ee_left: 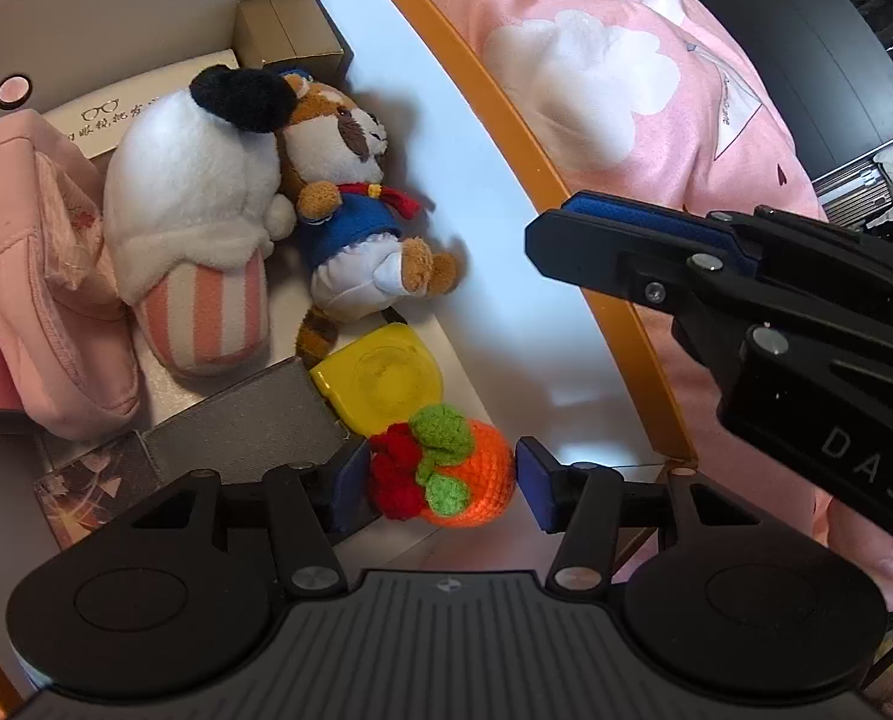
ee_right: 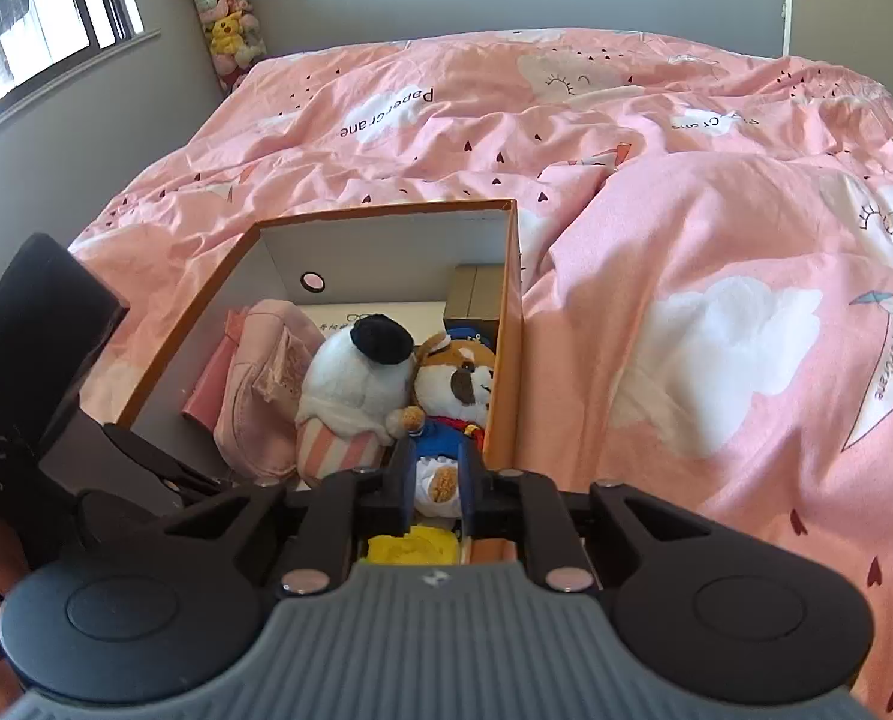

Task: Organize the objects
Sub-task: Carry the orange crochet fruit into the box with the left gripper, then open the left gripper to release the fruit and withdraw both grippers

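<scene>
My left gripper (ee_left: 443, 492) is shut on a crocheted orange (ee_left: 479, 468) with red and green bits. It hangs low inside the orange-rimmed box (ee_left: 506, 120), just in front of a yellow container (ee_left: 386, 378). Its blue pads (ee_left: 350, 492) press on both sides of the toy. My right gripper (ee_right: 437, 480) hovers over the box's near right corner. Its jaws stand a narrow gap apart with nothing between them, and the fox plush in blue (ee_right: 458, 384) shows through the gap. In the left wrist view the right gripper (ee_left: 545, 234) reaches in over the box rim.
Packed in the box (ee_right: 386, 208): a white plush with a black ear (ee_left: 194, 180), the fox plush (ee_left: 350, 222), a pink bag (ee_left: 26, 276), a brown carton (ee_left: 290, 30) and a grey flat item (ee_left: 248, 414). A pink bedcover (ee_right: 686, 240) surrounds it.
</scene>
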Available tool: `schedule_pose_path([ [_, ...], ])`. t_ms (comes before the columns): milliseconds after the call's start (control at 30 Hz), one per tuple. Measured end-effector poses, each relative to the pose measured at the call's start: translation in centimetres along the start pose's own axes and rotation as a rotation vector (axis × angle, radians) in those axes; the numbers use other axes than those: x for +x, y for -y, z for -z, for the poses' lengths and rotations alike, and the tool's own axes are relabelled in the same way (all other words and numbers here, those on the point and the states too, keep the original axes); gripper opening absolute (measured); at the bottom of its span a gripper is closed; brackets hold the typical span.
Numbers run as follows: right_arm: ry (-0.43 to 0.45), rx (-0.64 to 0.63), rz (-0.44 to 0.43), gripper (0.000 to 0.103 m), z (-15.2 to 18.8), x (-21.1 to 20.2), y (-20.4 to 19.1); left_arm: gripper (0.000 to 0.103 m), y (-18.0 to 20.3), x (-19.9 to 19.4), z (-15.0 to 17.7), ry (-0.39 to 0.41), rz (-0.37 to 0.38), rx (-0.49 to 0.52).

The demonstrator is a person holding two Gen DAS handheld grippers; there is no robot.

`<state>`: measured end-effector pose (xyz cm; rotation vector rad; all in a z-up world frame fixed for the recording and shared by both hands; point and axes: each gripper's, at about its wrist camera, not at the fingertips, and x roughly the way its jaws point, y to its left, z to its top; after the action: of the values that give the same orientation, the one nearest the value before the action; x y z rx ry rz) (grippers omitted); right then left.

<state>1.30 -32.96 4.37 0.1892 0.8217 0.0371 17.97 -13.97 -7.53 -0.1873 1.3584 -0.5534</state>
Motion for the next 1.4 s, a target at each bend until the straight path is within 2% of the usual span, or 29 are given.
schedule_pose_path([
  [233,0.014,0.023,0.003,0.024,0.6,-0.2,-0.4,0.065,0.3,-0.3,0.5,0.003,-0.005,-0.006],
  [367,0.036,0.042,0.019,0.033,0.7,-1.1,-0.7,0.071,0.7,-1.3,1.1,0.032,-0.002,-0.004],
  [500,0.077,0.074,0.044,0.037,0.9,-2.7,-1.0,0.071,1.2,-3.2,2.2,0.098,-0.035,0.004],
  [567,0.101,0.111,0.048,0.047,1.1,-3.5,-1.2,0.071,1.4,-4.8,3.1,0.158,-0.060,0.010],
  [667,0.161,0.142,0.046,0.054,1.7,-4.9,-1.8,0.071,1.5,-7.4,4.3,0.276,-0.127,0.017],
  [767,0.224,0.159,0.045,0.064,2.3,-6.4,-2.8,0.071,1.2,-10.6,6.0,0.416,-0.224,0.015],
  [867,0.269,0.148,0.032,0.069,2.8,-7.8,-4.3,0.072,1.0,-13.3,7.7,0.537,-0.318,0.010],
  [933,0.298,0.127,0.031,0.070,3.1,-8.5,-5.5,0.079,1.2,-14.4,8.6,0.624,-0.368,0.009],
  [1000,0.324,0.094,0.038,0.074,3.4,-9.1,-7.0,0.082,1.2,-15.8,9.7,0.694,-0.430,0.017],
  [1067,0.351,0.055,0.048,0.080,3.8,-9.5,-8.5,0.087,1.3,-16.5,10.4,0.728,-0.494,0.022],
  [1233,0.390,-0.011,0.098,0.091,5.0,-9.9,-11.7,0.089,1.2,-17.8,12.8,0.785,-0.671,0.027],
  [1300,0.395,-0.022,0.107,0.095,5.4,-9.8,-12.5,0.089,0.9,-18.1,13.5,0.794,-0.696,0.026],
  [1400,0.392,-0.044,0.117,0.099,6.1,-9.6,-13.7,0.089,0.2,-18.7,14.8,0.799,-0.682,0.000],
])
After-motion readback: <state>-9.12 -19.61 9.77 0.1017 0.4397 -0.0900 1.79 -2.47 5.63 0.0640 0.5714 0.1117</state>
